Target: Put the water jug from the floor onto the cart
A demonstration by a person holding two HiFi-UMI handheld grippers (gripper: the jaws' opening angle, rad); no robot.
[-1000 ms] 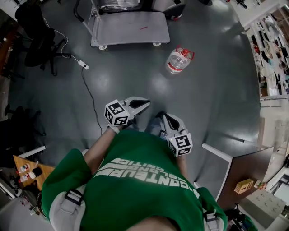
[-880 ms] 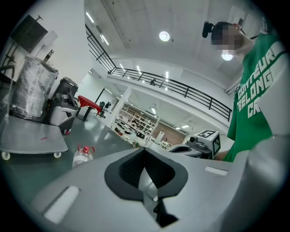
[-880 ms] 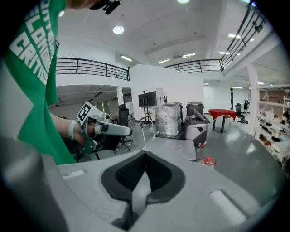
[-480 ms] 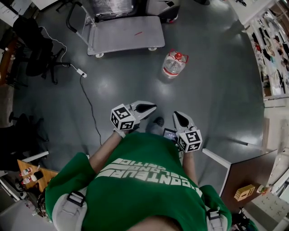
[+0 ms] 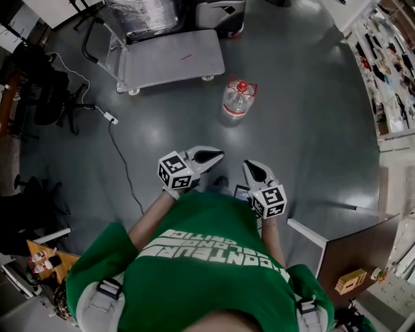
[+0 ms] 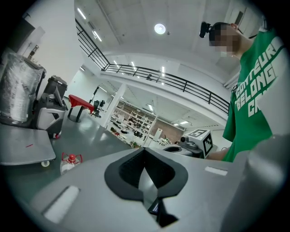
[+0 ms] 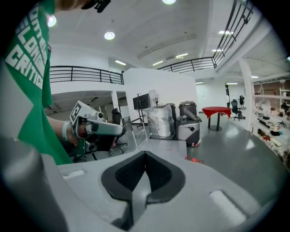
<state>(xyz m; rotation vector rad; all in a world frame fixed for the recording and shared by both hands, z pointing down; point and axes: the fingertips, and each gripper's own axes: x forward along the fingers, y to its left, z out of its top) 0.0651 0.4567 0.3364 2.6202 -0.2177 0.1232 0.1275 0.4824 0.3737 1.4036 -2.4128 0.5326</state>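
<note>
The clear water jug (image 5: 237, 98) with a red cap and red handle stands upright on the grey floor, just right of the grey flat cart (image 5: 165, 59). My left gripper (image 5: 217, 155) and right gripper (image 5: 248, 166) are held side by side in front of the person's green shirt, well short of the jug. Both are shut with nothing in them. In the left gripper view the jug (image 6: 68, 163) stands small at lower left beside the cart deck (image 6: 22, 147). The right gripper view shows only the jug's red top (image 7: 195, 159) over my shut right gripper (image 7: 145, 154).
A plastic-wrapped load (image 5: 139, 14) sits at the cart's far end, with a grey machine (image 5: 220, 11) next to it. A power strip and cable (image 5: 109, 117) lie on the floor at left, near an office chair (image 5: 42, 87). A desk corner (image 5: 347, 243) juts in at lower right.
The person has walked toward the jug and cart, so both lie nearer and further left in the head view. Both grippers went along, still shut and level with each other.
</note>
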